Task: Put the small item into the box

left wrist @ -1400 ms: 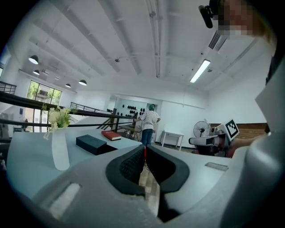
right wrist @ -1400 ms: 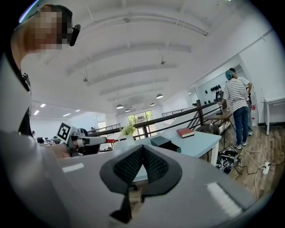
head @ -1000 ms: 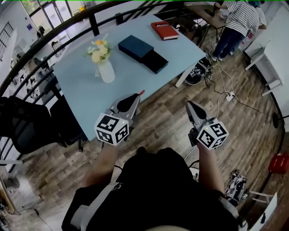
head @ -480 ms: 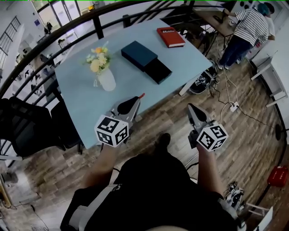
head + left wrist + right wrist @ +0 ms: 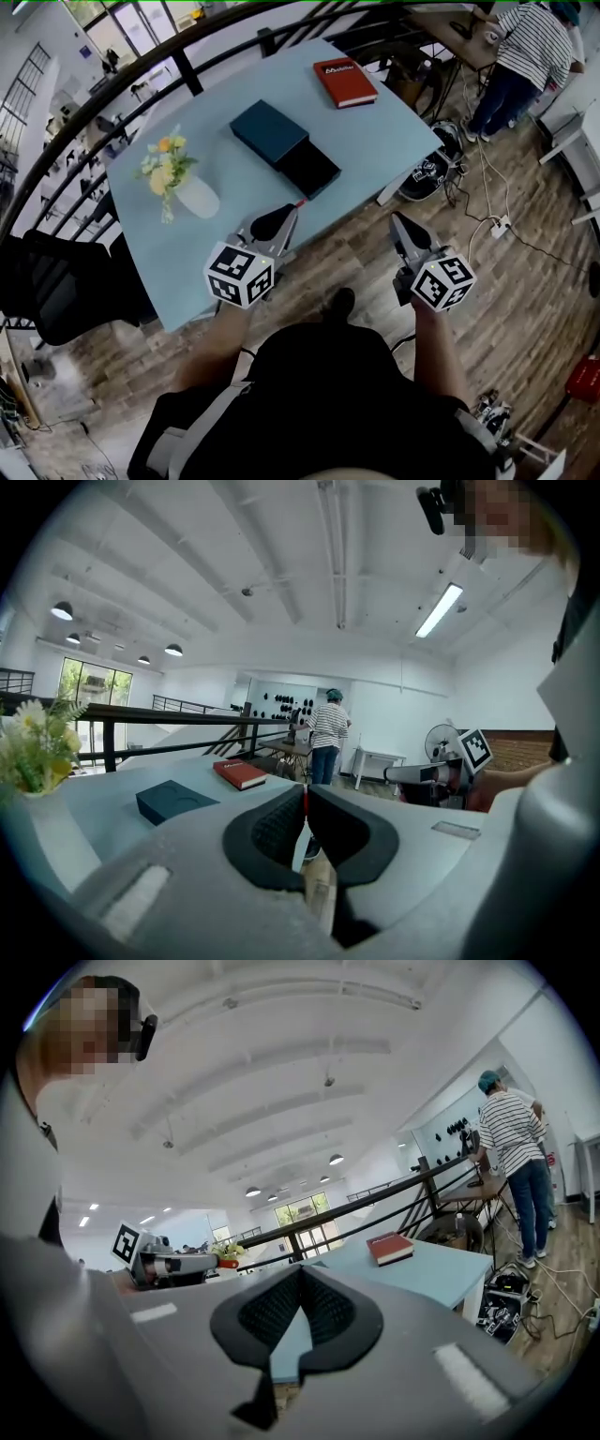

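A dark blue box (image 5: 267,131) lies on the light blue table (image 5: 197,244), and a black tray-like part (image 5: 312,171) touches its near end. In the left gripper view the box (image 5: 172,802) sits left of the jaws. My left gripper (image 5: 289,211) hovers over the table's near edge, just short of the black part. It is shut on a small thin item with a red tip (image 5: 298,203), which shows as a red and white sliver (image 5: 304,808) between the pads. My right gripper (image 5: 398,222) is held over the wooden floor, right of the table, shut and holding nothing.
A red book (image 5: 344,82) lies at the table's far right corner. A white vase with flowers (image 5: 183,192) stands at the left. A black railing (image 5: 187,70) runs behind the table. A person in a striped shirt (image 5: 530,42) stands far right, with cables on the floor (image 5: 487,225).
The table and box have come closer in the head view. My left gripper with the small item now reaches over the table's near edge toward the box. The right gripper holds its place.
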A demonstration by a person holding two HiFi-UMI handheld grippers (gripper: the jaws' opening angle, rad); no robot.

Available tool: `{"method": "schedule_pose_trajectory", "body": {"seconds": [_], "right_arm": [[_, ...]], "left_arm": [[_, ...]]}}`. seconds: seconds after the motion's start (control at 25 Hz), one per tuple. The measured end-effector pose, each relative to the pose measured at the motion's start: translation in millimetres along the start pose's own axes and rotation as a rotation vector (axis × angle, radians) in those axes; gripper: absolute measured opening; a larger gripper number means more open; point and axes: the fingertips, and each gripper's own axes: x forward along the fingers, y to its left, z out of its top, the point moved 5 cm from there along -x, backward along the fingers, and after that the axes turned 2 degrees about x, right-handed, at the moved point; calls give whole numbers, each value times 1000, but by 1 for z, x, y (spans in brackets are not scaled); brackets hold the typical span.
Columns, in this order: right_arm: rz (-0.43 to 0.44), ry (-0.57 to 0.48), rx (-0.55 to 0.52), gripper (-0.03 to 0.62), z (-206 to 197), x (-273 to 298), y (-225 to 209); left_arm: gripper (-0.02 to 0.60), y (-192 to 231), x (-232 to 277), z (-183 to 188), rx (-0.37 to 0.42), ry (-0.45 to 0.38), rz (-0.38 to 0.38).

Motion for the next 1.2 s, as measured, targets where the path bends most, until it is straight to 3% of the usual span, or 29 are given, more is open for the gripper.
{"method": "schedule_pose_trajectory", "body": {"seconds": [0.32, 0.64, 1.2], "right_arm": [[43, -8, 40, 2, 23, 7, -69], [80, 52, 62, 2, 20, 28, -92], [126, 149, -4, 2, 41, 161, -102]], "left_arm": [[18, -12, 61, 24, 17, 11, 53], [18, -1, 88, 18, -29, 25, 91], [18, 119, 125, 11, -116, -6, 146]]}}
